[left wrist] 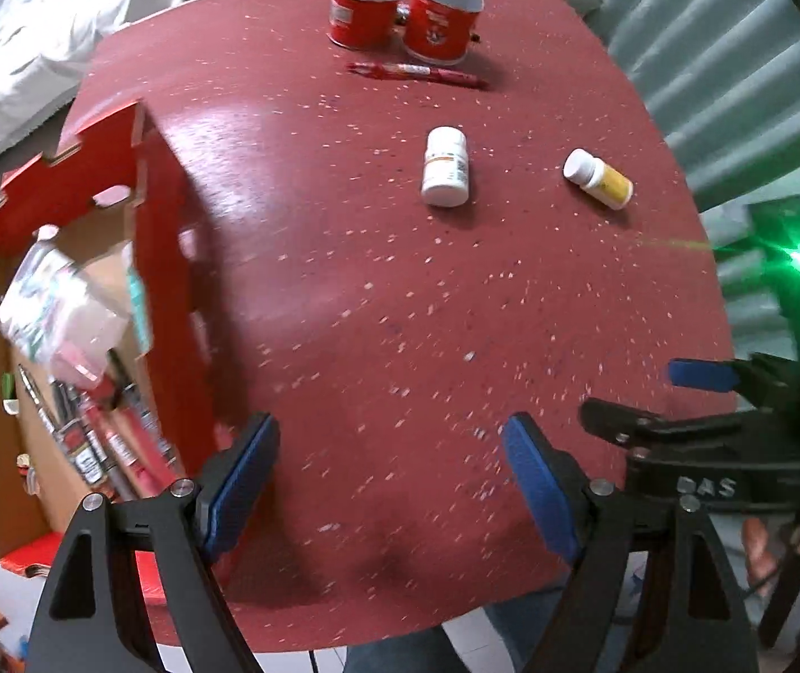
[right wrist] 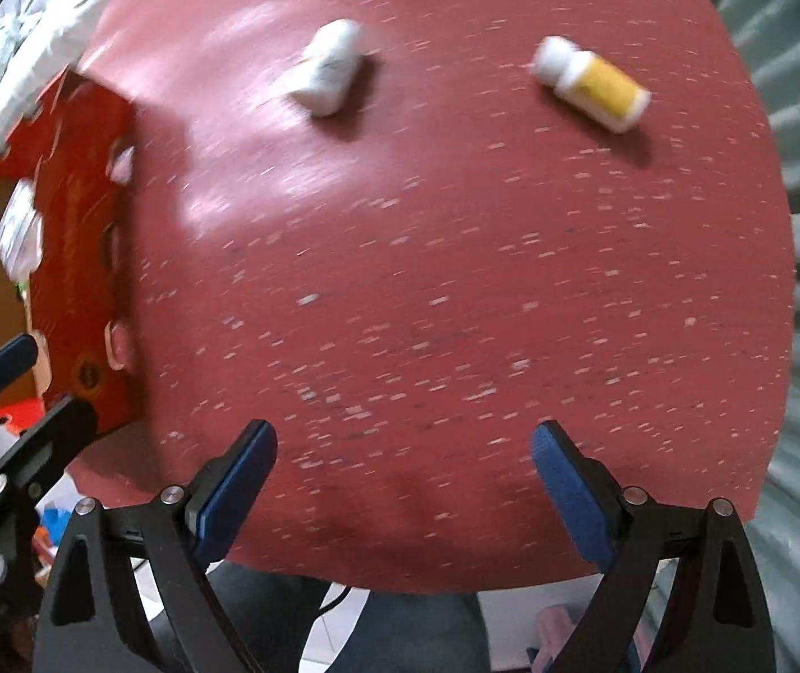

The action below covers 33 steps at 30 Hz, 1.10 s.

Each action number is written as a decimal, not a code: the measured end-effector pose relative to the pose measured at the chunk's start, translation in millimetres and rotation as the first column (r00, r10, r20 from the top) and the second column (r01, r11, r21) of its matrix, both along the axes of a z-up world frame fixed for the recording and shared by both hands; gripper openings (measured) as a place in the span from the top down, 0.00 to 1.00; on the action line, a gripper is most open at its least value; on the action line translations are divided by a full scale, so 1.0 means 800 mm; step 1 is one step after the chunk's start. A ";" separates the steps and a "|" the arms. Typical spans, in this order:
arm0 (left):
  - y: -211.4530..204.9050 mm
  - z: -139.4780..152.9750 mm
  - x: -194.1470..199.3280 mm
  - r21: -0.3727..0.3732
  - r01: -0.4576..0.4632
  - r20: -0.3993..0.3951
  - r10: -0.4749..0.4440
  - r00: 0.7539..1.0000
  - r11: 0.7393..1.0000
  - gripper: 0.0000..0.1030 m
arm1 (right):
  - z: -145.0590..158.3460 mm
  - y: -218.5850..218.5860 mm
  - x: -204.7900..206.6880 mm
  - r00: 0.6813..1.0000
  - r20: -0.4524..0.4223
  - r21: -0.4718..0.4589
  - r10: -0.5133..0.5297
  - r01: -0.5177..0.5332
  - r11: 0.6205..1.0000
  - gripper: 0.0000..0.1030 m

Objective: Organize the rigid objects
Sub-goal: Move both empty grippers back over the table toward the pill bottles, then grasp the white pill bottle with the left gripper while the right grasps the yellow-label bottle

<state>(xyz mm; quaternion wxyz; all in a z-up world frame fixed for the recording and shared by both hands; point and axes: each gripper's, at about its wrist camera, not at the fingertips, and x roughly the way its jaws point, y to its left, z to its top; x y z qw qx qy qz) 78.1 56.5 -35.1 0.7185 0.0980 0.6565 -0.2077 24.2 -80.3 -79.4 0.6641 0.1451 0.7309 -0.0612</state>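
On the red speckled table lie a white pill bottle and a yellow-labelled white bottle, both on their sides. Behind them lie a red pen and two red tins. The same bottles show in the right wrist view: the white one and the yellow one. My left gripper is open and empty over the near table. My right gripper is open and empty too; it also shows in the left wrist view.
A red cardboard box stands at the table's left edge; it holds several pens and a clear plastic container. White bedding lies beyond on the left, a green ribbed wall on the right.
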 end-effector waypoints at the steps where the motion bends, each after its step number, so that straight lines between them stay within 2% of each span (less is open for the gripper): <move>1: -0.014 -0.006 0.004 0.015 -0.007 -0.004 0.007 1.000 1.000 0.18 | 0.000 -0.012 0.000 1.000 0.004 -0.005 -0.003 0.003 1.000 0.10; 10: -0.083 -0.032 0.050 0.082 -0.045 0.023 0.043 0.999 0.996 0.18 | -0.002 -0.104 0.014 0.996 0.053 -0.062 0.075 -0.072 0.995 0.10; 14: -0.106 -0.047 0.083 0.092 -0.071 0.033 0.068 0.997 0.993 0.18 | -0.003 -0.128 0.032 0.981 0.080 -0.101 0.174 -0.166 0.981 0.10; 18: -0.128 -0.067 0.114 0.114 -0.051 0.046 0.046 0.998 0.992 0.18 | -0.003 -0.145 0.066 0.936 0.130 -0.182 0.326 -0.300 0.936 0.10; 22: -0.145 -0.087 0.138 0.139 -0.016 0.076 0.005 0.997 0.990 0.18 | -0.013 -0.149 0.099 0.898 0.151 -0.213 0.414 -0.379 0.900 0.10; 27: -0.154 -0.108 0.154 0.131 -0.003 0.052 -0.004 0.999 0.991 0.18 | -0.033 -0.141 0.132 0.842 0.150 -0.244 0.518 -0.476 0.845 0.10; 30: -0.161 -0.123 0.158 0.140 0.012 0.042 -0.018 0.999 0.990 0.18 | -0.049 -0.139 0.145 0.823 0.144 -0.227 0.549 -0.513 0.828 0.10; 33: -0.168 -0.136 0.163 0.138 0.015 0.026 -0.019 0.999 0.990 0.18 | -0.062 -0.145 0.152 0.822 0.143 -0.205 0.552 -0.521 0.829 0.10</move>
